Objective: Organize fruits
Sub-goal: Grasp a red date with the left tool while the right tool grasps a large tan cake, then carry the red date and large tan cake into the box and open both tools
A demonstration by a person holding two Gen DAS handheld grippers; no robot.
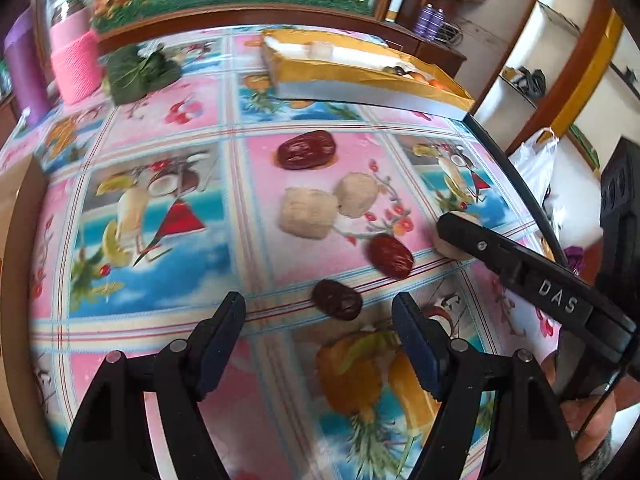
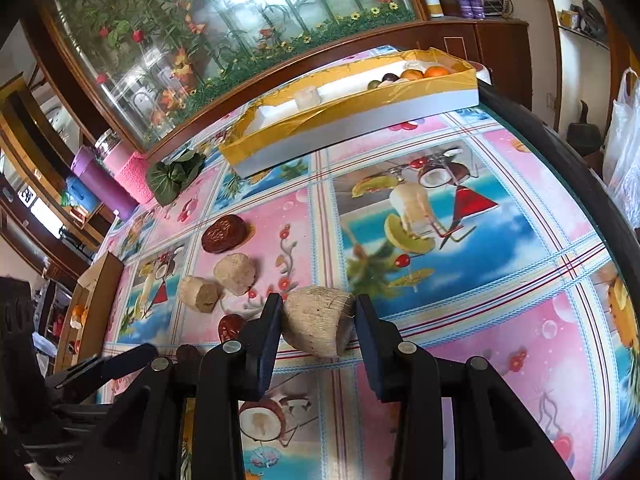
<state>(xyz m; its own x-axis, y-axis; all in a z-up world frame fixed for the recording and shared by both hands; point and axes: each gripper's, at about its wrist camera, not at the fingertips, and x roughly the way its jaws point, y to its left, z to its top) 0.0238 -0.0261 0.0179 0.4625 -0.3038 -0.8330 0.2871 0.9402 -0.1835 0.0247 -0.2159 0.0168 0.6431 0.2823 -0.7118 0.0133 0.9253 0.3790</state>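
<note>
My right gripper (image 2: pixel 318 306) is shut on a beige fibrous fruit piece (image 2: pixel 318 326) that rests on the tablecloth; one of its fingers (image 1: pixel 480 245) shows at the right of the left wrist view. My left gripper (image 1: pixel 318 308) is open just above the cloth. A dark date (image 1: pixel 337 299) lies right in front of its tips, untouched. Beyond lie a red date (image 1: pixel 390 257), two beige pieces (image 1: pixel 308 212) (image 1: pixel 357 194) and a large red date (image 1: pixel 306 149). A long yellow-rimmed tray (image 1: pixel 372 94) at the far edge holds several fruits at one end.
Pink (image 1: pixel 76 68) and purple (image 1: pixel 26 64) containers and a leafy green vegetable (image 1: pixel 136 72) stand at the far left. The table's dark edge (image 1: pixel 516 184) runs along the right, with a white plastic bag (image 1: pixel 536 160) beyond it. A cardboard box (image 2: pixel 96 304) sits at the left edge.
</note>
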